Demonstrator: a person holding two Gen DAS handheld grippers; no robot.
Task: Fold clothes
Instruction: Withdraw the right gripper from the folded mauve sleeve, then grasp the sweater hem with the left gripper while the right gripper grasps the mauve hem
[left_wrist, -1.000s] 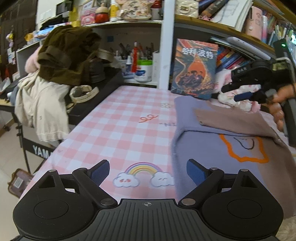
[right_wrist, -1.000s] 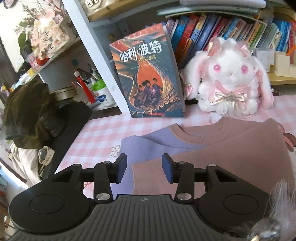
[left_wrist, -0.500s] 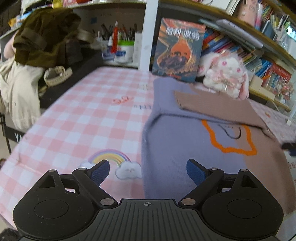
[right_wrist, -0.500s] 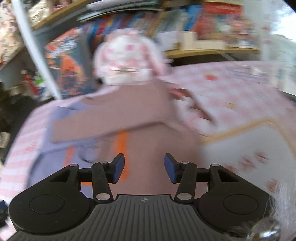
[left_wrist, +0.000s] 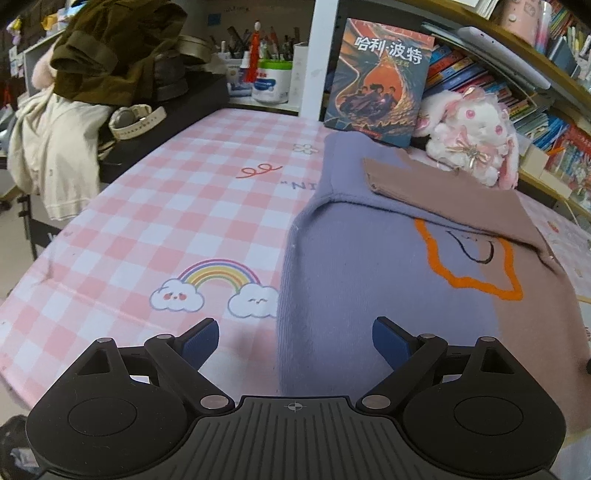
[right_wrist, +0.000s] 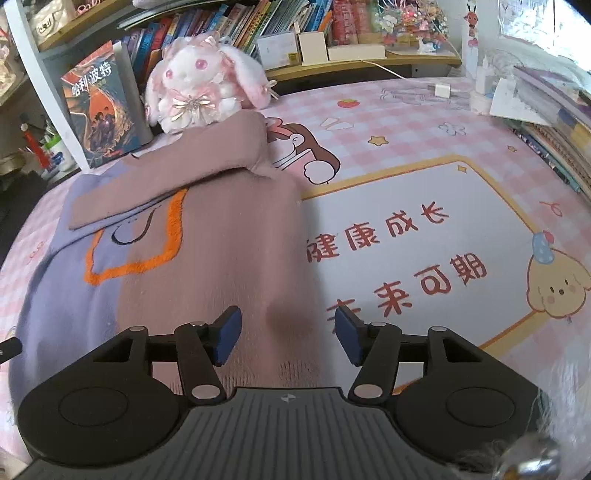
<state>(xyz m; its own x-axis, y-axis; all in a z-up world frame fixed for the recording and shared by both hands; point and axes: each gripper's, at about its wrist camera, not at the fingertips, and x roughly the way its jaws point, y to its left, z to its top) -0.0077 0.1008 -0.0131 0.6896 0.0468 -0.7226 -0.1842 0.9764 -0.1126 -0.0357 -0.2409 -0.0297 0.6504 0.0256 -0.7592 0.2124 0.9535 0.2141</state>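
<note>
We see the sweater (left_wrist: 369, 258), half purple and half dusty pink, lying flat on the pink checked tablecloth (left_wrist: 166, 221), its pink sleeve (right_wrist: 166, 184) folded across the chest. Our left gripper (left_wrist: 294, 338) hangs wide apart over the sweater's purple edge, gripping nothing. Our right gripper (right_wrist: 287, 334) is parted too, holding nothing, above the sweater's pink side. Beyond the sweater's collar sit a plush rabbit (right_wrist: 203, 81) and an upright book (left_wrist: 380, 77).

Left gripper (left_wrist: 293, 341) black with ribbed middle, two round bumps, silver screws, blue fingers (left_wrist: 201, 339), right gripper (right_wrist: 288, 334) black too, blue fingers (right_wrist: 229, 332), small cross mark
</note>
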